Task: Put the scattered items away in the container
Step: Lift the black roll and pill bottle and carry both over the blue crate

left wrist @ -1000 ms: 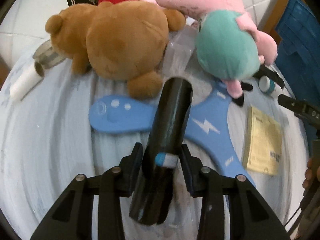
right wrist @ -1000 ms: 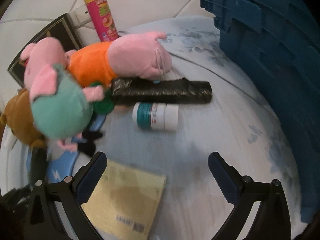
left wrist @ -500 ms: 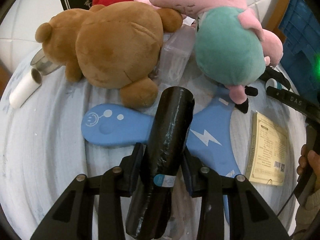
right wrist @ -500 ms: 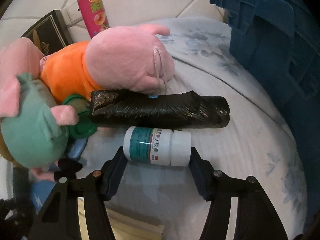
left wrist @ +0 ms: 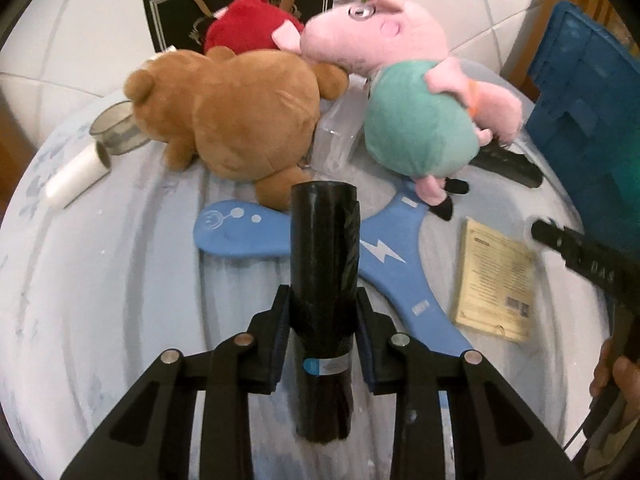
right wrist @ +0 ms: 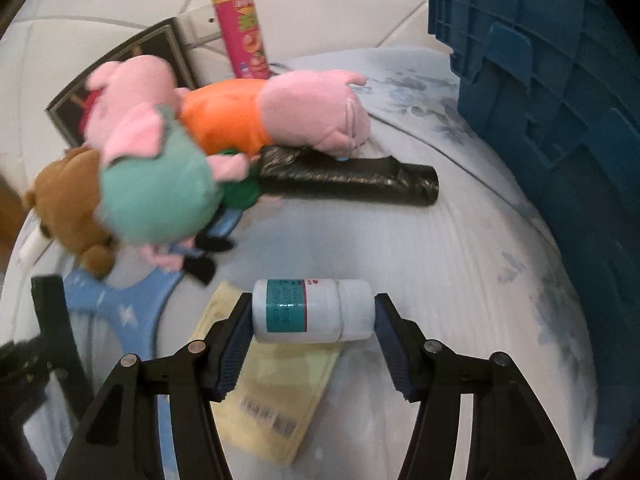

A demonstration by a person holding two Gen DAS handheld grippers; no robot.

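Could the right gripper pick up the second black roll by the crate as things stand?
Probably not yet: the right gripper is shut on the white bottle. The path to the black roll looks free, though the pig plush overlaps its far end.

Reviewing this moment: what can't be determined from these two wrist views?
- Blue crate interior: both views show only its outer wall, cut by the frame edge.
- Pill bottle label: too small and blurred, right wrist view.
- Clear plastic item: wedged between teddy bear and green-bodied pig plush, left wrist view.

A pale floral cloth [right wrist: 460, 240] spreads below a white tiled wall [right wrist: 320, 8].
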